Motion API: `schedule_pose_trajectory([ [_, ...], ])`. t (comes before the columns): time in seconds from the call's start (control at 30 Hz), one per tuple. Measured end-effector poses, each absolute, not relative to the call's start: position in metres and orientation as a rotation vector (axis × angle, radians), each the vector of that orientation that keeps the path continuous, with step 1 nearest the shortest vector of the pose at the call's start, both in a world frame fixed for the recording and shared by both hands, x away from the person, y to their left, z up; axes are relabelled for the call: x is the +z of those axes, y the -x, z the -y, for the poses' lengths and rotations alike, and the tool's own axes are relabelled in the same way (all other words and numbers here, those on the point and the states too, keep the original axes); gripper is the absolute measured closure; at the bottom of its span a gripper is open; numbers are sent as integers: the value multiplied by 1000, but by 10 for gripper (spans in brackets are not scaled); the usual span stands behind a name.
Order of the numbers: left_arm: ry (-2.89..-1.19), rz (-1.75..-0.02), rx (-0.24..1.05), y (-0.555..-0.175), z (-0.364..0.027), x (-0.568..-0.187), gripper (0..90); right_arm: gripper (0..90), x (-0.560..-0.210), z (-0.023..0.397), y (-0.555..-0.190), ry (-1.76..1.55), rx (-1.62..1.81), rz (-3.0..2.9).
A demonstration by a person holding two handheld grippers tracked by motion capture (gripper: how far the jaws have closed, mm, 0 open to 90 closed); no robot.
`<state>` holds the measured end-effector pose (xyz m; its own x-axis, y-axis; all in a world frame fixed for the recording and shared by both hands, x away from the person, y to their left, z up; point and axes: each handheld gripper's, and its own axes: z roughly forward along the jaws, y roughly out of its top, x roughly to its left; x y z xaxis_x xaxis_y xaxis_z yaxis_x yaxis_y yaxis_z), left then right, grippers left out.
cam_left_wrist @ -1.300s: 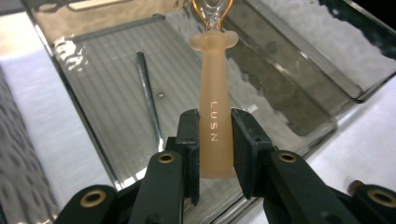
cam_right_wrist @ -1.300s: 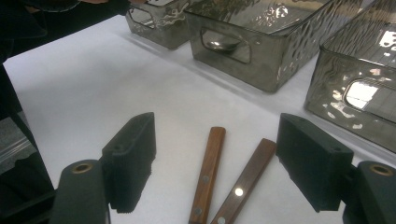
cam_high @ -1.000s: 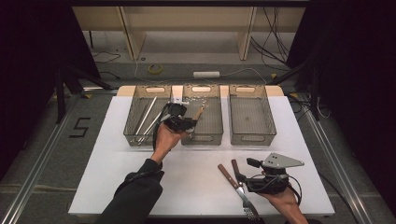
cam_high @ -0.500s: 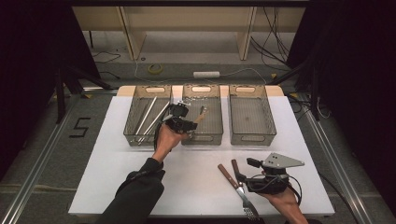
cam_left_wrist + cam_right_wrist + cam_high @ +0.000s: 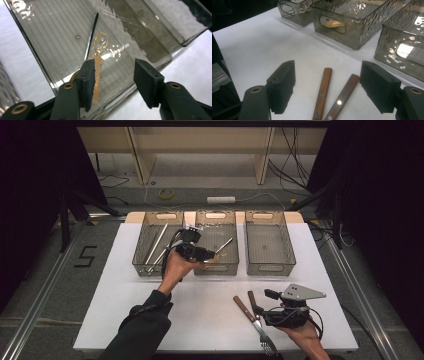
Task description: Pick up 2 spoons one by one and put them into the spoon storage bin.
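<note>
My left gripper [image 5: 206, 254] hangs over the front left of the middle smoked-plastic bin [image 5: 216, 269]. Its jaws [image 5: 115, 67] have just been opening and stand apart. A light-handled spoon [image 5: 97, 72] is between them, its handle resting along the left pad while the right pad is clear of it. Its bowl [image 5: 101, 41] points away over the bin floor. My right gripper [image 5: 258, 311] rests low at the table's front right, open. In the right gripper view the jaws [image 5: 327, 81] straddle two wooden handles [image 5: 322, 92] lying on the white table.
Three bins stand in a row at the back: the left bin [image 5: 142, 257] holds several metal utensils and the right bin [image 5: 270, 268] shows nothing inside. One wooden-handled piece by my right gripper is a fork [image 5: 266, 345].
The left gripper's jaws have spread apart and no longer clamp the spoon. The left hand has barely shifted. The right gripper and the two wooden-handled pieces have stayed put.
</note>
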<state>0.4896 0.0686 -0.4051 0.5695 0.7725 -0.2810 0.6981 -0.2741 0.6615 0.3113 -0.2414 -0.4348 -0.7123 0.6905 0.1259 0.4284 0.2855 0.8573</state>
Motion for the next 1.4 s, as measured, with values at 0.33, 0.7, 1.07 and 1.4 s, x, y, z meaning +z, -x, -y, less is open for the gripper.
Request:
schedule_pose_trajectory([
  [0.33,-1959,-1125,136,-465,-94,-394,351,304,-438,240,-314,-1061,1329,-2315],
  [0.7,-1881,-1091,151,-433,-133,-400,287,316,-440,231,-318,-1071,1168,-2447],
  [1.07,-1818,-1028,227,-403,-156,-401,250,367,-433,221,-325,-1048,1010,-2573],
  [1.4,-1800,-990,246,-385,-160,-405,221,414,-431,204,-334,-990,837,-2670],
])
